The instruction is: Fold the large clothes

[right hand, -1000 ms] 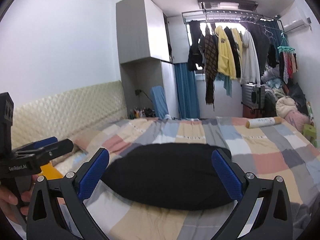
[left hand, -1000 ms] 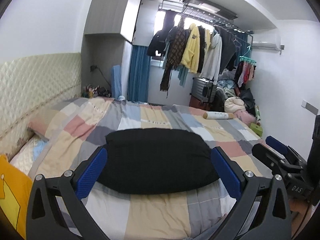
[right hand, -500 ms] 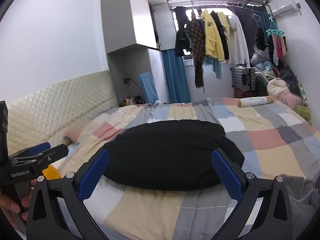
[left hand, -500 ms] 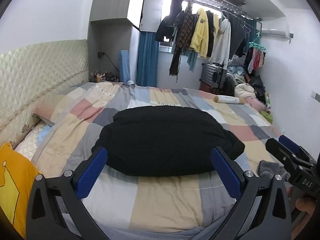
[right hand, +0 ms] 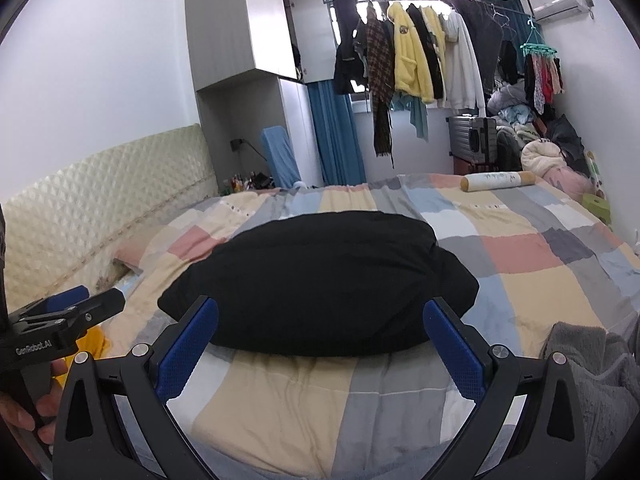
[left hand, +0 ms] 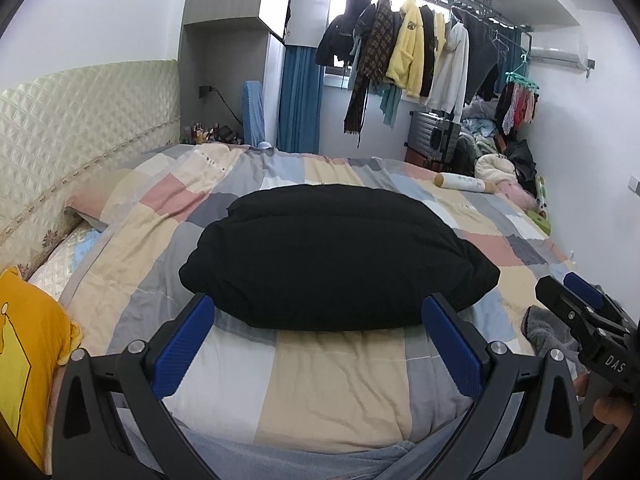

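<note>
Patchwork quilt (left hand: 328,380) under black garment (left hand: 336,256); grey towel (right hand: 592,364) right, bolster (right hand: 496,181) beyond.

Both cameras tip down toward the bed

The black garment (left hand: 336,256) sits higher in each view than before, and more near quilt (left hand: 332,392) shows below it.

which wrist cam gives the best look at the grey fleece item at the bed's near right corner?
Right wrist. The grey fleece item fills its lower right corner, with pile texture and folds visible. In the left wrist view only a small patch shows, partly hidden behind the right gripper. Neither view shows the whole item.
</note>
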A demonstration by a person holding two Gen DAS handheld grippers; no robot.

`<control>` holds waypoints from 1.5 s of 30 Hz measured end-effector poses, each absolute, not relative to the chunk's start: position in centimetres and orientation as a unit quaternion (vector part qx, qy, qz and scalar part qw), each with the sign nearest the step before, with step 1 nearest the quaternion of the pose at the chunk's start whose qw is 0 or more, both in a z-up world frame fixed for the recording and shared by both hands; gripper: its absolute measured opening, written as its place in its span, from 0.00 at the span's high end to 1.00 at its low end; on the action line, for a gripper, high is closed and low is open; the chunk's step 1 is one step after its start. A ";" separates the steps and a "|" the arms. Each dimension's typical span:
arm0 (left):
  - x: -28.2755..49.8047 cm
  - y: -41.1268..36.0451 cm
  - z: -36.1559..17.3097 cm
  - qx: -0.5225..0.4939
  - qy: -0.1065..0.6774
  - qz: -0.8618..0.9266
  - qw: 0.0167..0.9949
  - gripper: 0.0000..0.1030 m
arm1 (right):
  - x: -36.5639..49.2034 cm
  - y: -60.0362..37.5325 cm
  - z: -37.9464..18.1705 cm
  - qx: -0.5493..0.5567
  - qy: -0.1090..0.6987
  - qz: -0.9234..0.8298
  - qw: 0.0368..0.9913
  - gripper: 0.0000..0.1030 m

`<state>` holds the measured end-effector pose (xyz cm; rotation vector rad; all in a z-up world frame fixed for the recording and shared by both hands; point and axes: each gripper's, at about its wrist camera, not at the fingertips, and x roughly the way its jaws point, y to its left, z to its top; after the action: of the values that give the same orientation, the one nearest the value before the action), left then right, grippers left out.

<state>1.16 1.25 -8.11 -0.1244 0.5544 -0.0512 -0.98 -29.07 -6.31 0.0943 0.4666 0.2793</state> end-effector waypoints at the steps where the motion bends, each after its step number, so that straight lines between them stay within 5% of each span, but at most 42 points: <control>1: 1.1 1.2 -8.2 -0.061 0.275 -0.026 0.959 0.00 | -1.0 -29.1 -6.4 0.047 0.234 0.139 0.961 0.00; 45: 1.9 1.8 -7.7 -0.059 0.277 -0.017 0.959 0.00 | -1.3 -29.5 -6.1 0.049 0.233 0.132 0.962 0.00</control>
<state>1.89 1.80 -7.69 -0.1197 0.5614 -0.0339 -1.32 -29.52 -6.05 0.1001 0.4716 0.2671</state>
